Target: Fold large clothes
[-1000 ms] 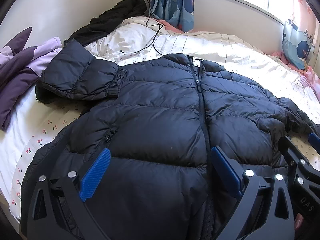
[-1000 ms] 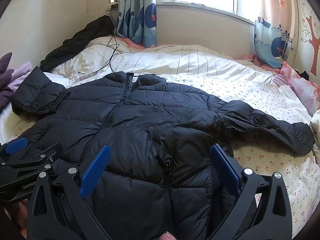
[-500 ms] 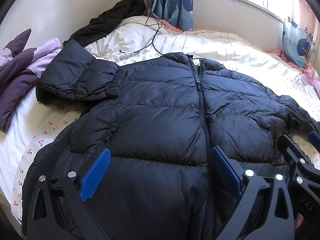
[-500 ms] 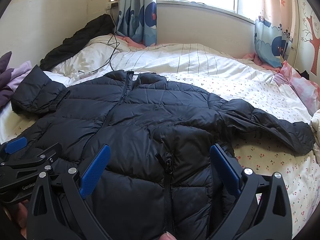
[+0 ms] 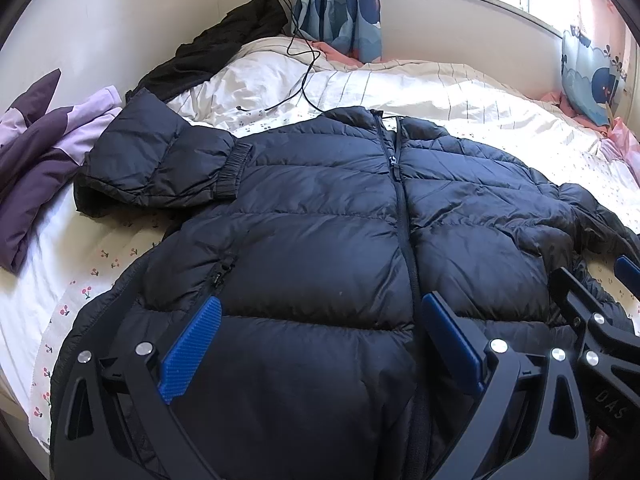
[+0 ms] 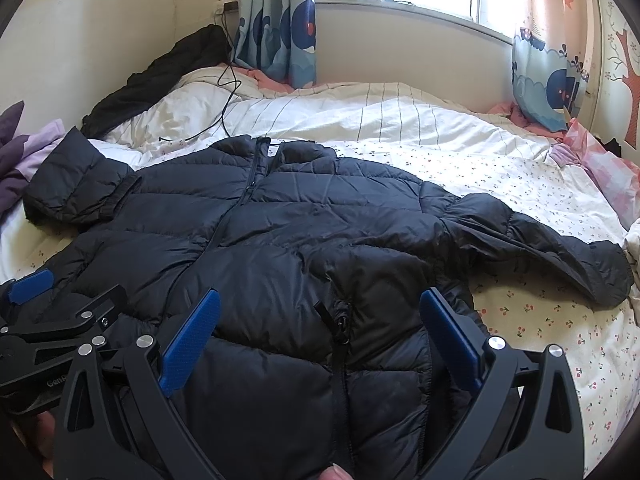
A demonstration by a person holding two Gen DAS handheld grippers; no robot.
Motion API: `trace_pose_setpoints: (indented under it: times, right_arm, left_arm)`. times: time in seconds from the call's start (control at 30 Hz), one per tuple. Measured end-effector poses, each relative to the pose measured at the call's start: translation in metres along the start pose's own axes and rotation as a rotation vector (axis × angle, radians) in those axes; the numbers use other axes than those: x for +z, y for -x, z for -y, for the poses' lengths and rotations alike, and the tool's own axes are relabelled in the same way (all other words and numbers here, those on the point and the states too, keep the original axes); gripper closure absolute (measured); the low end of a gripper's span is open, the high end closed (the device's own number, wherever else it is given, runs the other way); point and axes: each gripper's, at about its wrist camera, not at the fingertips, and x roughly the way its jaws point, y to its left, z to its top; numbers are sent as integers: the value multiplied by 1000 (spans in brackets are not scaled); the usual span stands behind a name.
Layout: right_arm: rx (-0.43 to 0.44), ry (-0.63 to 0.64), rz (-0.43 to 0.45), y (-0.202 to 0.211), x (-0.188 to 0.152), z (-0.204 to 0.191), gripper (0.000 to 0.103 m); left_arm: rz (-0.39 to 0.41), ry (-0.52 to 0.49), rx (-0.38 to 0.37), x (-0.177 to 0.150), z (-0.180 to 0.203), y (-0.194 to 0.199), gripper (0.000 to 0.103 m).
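Observation:
A dark navy puffer jacket (image 5: pixel 340 216) lies face up and zipped on the bed; it also shows in the right wrist view (image 6: pixel 312 240). Its left sleeve (image 5: pixel 160 160) is folded in near the shoulder. Its right sleeve (image 6: pixel 560 248) stretches out to the right. My left gripper (image 5: pixel 320 316) is open and empty over the jacket's lower front, left of the zipper. My right gripper (image 6: pixel 320 312) is open and empty over the lower right front, near a pocket zip (image 6: pixel 340 324). Each gripper shows at the edge of the other's view.
A bed (image 6: pixel 540 320) with a cherry-print sheet and a striped white duvet (image 6: pixel 400 120). A purple garment (image 5: pixel 36 160) lies at the left. A black garment (image 5: pixel 224 48) and a charger cable (image 5: pixel 304 76) lie near the pillow. Curtains (image 6: pixel 276 20) and a window stand behind.
Both views have shifted only slightly. The jacket lies as before and both grippers stay open.

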Motion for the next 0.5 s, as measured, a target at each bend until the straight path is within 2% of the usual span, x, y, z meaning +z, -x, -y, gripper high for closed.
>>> trace_pose_setpoints:
  times: [0.5]
  right_arm:
    - [6,-1,-5,-1,0,-1,7]
  left_arm:
    - [-1,-6,2,0,1,1,7]
